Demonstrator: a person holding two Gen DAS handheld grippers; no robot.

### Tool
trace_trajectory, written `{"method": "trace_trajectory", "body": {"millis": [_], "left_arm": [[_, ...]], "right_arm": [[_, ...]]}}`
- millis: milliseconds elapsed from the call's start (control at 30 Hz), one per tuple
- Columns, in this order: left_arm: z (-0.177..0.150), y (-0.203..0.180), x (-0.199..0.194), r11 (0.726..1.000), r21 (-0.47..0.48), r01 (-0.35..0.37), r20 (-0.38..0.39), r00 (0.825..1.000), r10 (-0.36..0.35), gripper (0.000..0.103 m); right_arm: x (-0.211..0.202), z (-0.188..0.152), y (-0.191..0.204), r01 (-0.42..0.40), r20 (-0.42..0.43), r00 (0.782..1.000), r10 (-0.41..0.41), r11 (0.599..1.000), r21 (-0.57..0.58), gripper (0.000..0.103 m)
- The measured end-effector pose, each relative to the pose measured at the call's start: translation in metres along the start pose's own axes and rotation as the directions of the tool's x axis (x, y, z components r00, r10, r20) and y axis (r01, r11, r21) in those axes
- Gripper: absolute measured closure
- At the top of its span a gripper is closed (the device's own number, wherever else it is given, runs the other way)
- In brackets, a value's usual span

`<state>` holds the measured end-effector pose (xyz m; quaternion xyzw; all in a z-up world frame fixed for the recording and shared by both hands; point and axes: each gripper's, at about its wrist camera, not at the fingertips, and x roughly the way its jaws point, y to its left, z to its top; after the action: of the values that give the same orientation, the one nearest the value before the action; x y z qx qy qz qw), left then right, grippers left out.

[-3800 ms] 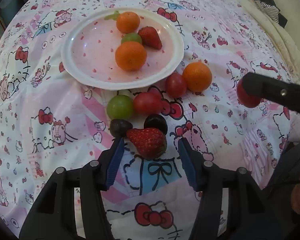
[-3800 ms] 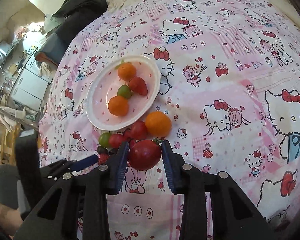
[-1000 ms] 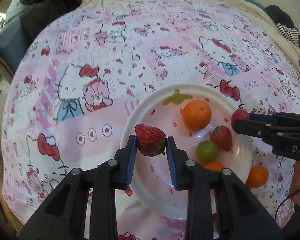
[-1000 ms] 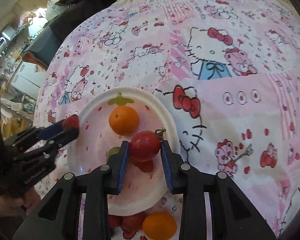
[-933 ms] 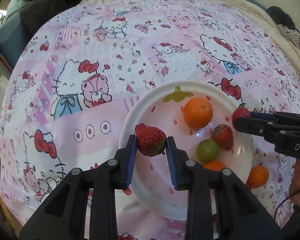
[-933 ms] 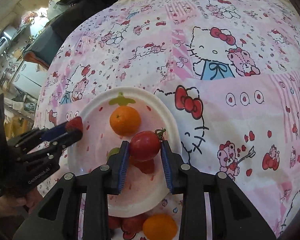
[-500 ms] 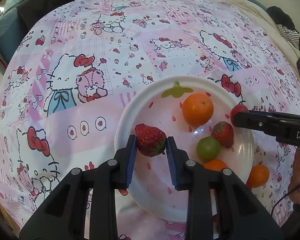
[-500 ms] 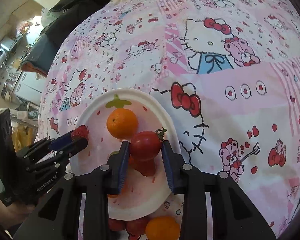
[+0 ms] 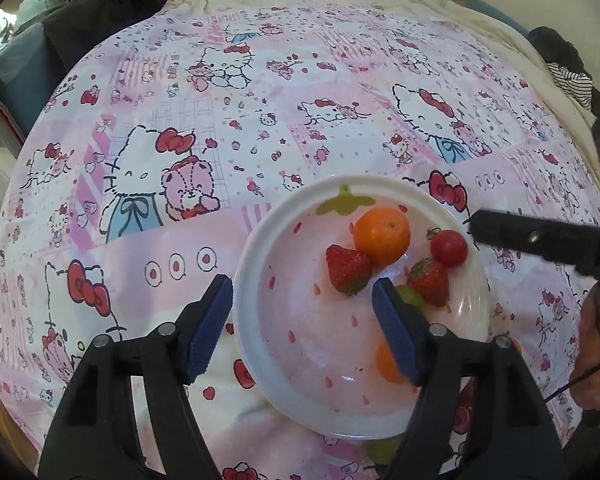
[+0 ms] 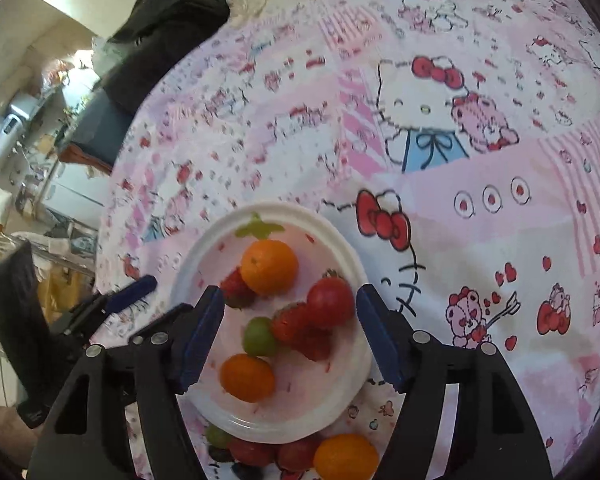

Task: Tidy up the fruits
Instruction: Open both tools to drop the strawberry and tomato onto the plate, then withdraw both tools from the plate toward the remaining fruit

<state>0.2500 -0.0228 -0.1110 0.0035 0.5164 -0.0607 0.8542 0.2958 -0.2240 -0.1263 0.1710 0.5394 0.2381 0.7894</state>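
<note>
Both hand-held grippers, left and right, have just opened over glossy red strawberry and tomato.

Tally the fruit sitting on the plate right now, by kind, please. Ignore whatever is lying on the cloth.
Oranges: 2
Strawberries: 2
Tomato: 1
Green fruit: 1
Total on the plate: 6

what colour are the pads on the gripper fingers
Blue pads on the black left hand-held gripper; clearest in the left wrist view.
</note>
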Motion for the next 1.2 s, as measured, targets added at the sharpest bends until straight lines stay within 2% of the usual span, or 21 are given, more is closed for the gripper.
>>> {"method": "trace_trajectory", "body": {"millis": [200,400,600,733,867,1000,1200], "left_arm": [[-0.004,0.005,-0.012,1.0,-0.027,0.0,0.012,1.0,0.0,0.034],[-0.01,0.009,-0.028,0.998,-0.059,-0.01,0.03,0.999,0.011,0.034],[-0.02,0.008,-0.053,0.996,-0.049,-0.069,0.064,0.995,0.072,0.034],[-0.03,0.007,-0.07,0.997,-0.032,-0.075,0.092,0.993,0.077,0.034],[-0.04,0.009,-0.086,0.997,-0.059,-0.05,0.104,0.993,0.056,0.034],[-0.053,0.012,-0.093,0.994,-0.101,-0.032,0.09,0.995,0.041,0.034],[-0.076,0.01,-0.086,0.989,-0.147,0.007,0.013,1.0,-0.005,0.034]], "right_arm": [[-0.018,0.001,0.009,-0.003,0.054,0.999,0.004,1.0,-0.01,0.031],[-0.024,-0.004,0.012,0.008,0.049,0.999,-0.007,1.0,-0.013,0.031],[-0.043,-0.015,0.016,0.011,0.071,0.997,-0.011,1.0,-0.002,0.031],[-0.058,-0.024,0.018,0.023,0.086,0.996,-0.022,1.0,-0.008,0.031],[-0.076,-0.039,0.017,0.019,0.105,0.994,-0.021,1.0,0.019,0.031],[-0.094,-0.057,0.013,0.036,0.124,0.991,-0.043,0.998,0.056,0.031],[-0.107,-0.085,-0.002,0.054,0.114,0.991,-0.069,0.989,0.137,0.031]]}}
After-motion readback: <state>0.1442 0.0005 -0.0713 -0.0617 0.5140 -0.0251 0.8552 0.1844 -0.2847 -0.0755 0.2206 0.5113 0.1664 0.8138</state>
